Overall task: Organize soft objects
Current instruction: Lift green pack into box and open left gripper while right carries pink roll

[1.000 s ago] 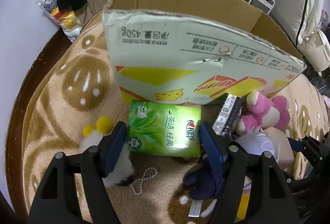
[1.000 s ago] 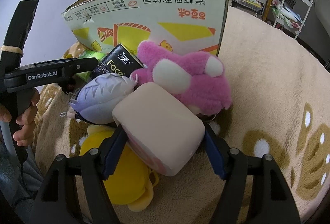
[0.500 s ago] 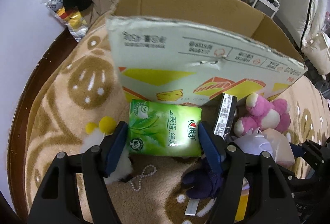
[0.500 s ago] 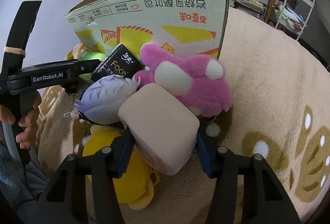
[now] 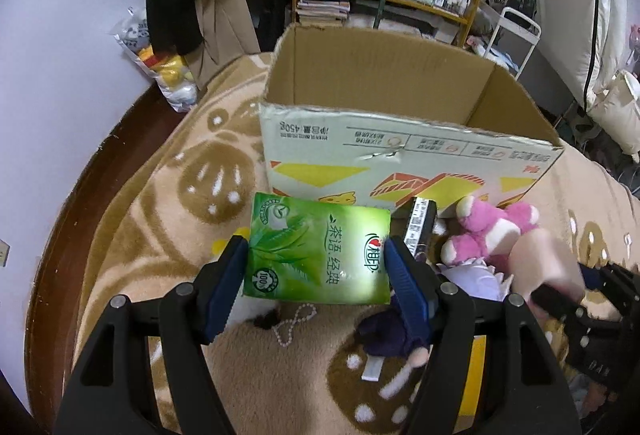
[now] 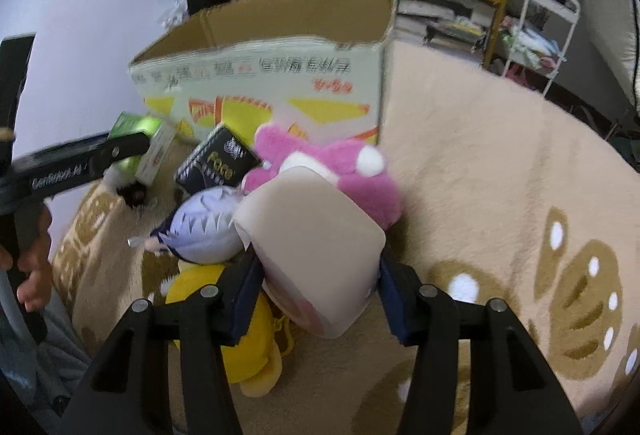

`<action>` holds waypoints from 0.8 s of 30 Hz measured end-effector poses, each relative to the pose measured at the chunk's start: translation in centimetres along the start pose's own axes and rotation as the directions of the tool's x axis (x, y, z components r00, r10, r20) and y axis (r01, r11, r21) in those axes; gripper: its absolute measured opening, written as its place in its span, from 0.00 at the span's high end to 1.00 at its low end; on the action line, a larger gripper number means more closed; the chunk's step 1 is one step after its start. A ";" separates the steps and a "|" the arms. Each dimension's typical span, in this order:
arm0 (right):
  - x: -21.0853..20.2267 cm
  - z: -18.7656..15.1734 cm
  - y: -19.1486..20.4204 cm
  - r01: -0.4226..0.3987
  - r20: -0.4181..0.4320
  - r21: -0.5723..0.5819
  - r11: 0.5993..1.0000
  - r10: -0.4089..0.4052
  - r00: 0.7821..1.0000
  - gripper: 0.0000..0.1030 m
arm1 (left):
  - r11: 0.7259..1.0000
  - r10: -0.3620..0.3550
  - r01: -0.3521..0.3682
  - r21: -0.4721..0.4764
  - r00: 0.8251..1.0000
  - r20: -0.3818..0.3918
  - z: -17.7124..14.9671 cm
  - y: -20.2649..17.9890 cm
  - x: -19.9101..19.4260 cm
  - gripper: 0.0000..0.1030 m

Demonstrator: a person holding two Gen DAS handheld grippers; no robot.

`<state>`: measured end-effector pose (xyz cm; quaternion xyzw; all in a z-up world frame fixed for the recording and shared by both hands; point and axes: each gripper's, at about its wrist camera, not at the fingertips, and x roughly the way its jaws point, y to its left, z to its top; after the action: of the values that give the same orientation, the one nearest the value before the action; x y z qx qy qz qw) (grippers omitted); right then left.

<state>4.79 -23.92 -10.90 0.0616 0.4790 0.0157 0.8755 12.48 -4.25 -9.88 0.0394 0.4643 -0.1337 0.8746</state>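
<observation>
pale wall (image 5: pixel 60 83) — cluttered wooden shelf (image 5: pixel 432 1) behind — beige patterned blanket (image 6: pixel 500 163).

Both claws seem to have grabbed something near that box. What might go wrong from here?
1. The left claw pinches the green tissue pack only at its lower edges; it may twist out on the way into the cardboard box.
2. The right claw grips the squashy beige cushion near its bottom, so it could slip out.
3. The box wall is tall; either item might snag on its rim.

Glossy plastic tissue pack (image 5: pixel 320 255), matt corrugated cardboard box (image 5: pixel 400 163) (torn rim), fuzzy blanket (image 6: pixel 500 155)
</observation>
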 end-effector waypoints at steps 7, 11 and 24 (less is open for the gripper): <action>-3.2 0.2 0.5 0.069 0.144 -0.026 0.997 -0.065 0.988 0.46 | 1.000 0.006 -0.005 -0.005 0.997 0.078 -0.7 0.0 -4.0 0.33; -4.5 0.2 1.1 0.107 0.181 -0.049 0.993 -0.096 0.979 0.46 | 1.000 0.018 -0.020 0.013 0.991 0.135 -1.0 -0.4 -6.3 0.33; -10.5 1.1 0.8 0.212 0.398 0.017 0.977 -0.201 0.895 0.47 | 0.997 0.005 -0.030 0.070 0.946 0.325 0.0 -2.0 -12.0 0.33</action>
<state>0.07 -24.11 -1.46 0.0005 0.2947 -0.0835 0.9519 5.52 -3.81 0.07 0.0532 0.3086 -0.1476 0.9382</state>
